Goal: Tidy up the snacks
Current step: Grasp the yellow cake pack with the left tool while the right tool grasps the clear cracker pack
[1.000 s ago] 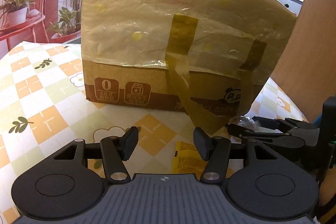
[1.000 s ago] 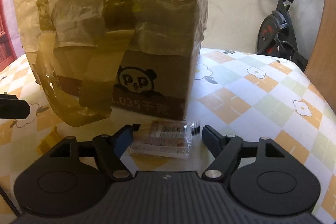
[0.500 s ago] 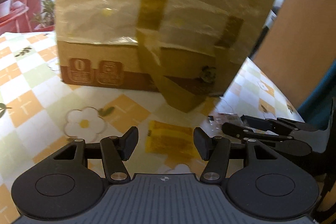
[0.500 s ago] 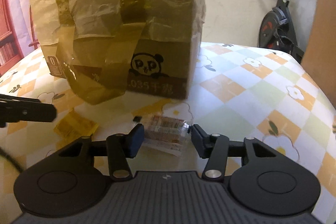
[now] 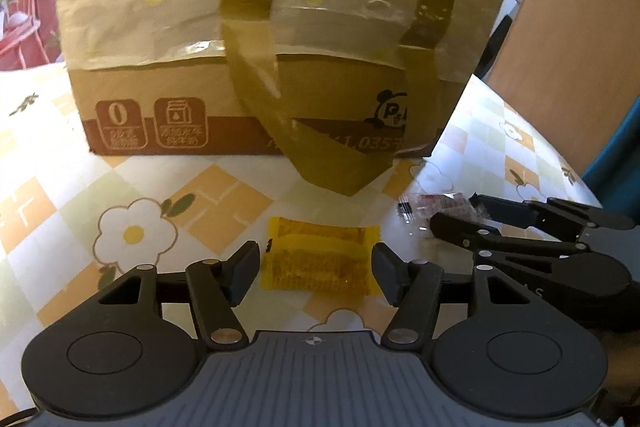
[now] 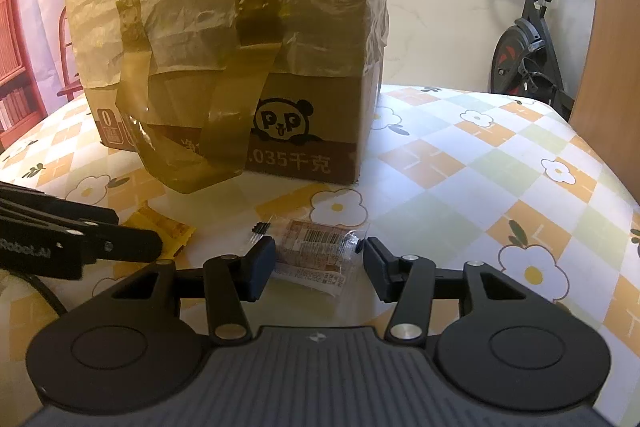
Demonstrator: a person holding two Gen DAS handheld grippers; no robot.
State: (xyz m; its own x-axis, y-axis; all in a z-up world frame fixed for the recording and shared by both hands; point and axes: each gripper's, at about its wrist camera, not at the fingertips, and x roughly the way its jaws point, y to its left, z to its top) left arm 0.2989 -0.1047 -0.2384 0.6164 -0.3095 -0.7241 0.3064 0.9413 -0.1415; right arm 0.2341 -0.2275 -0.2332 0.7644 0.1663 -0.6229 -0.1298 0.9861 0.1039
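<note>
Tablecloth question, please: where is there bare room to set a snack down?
Bare tablecloth lies right of the cardboard box, toward the exercise bike. It is crowded in front of the box, around the yellow packet, clear packet and both grippers.

Both tongs are matte black plastic. The left tongs (image 5: 314, 269) have two angled fingers (image 5: 240, 273) on linkage bars with silver pivot screws, two round discs, and a ribbed grey body bearing a small crosshair mark. The right tongs (image 6: 319, 265) match. Seen sidelong, the left one shows white "Robot.AI" lettering and a black cable.
</note>
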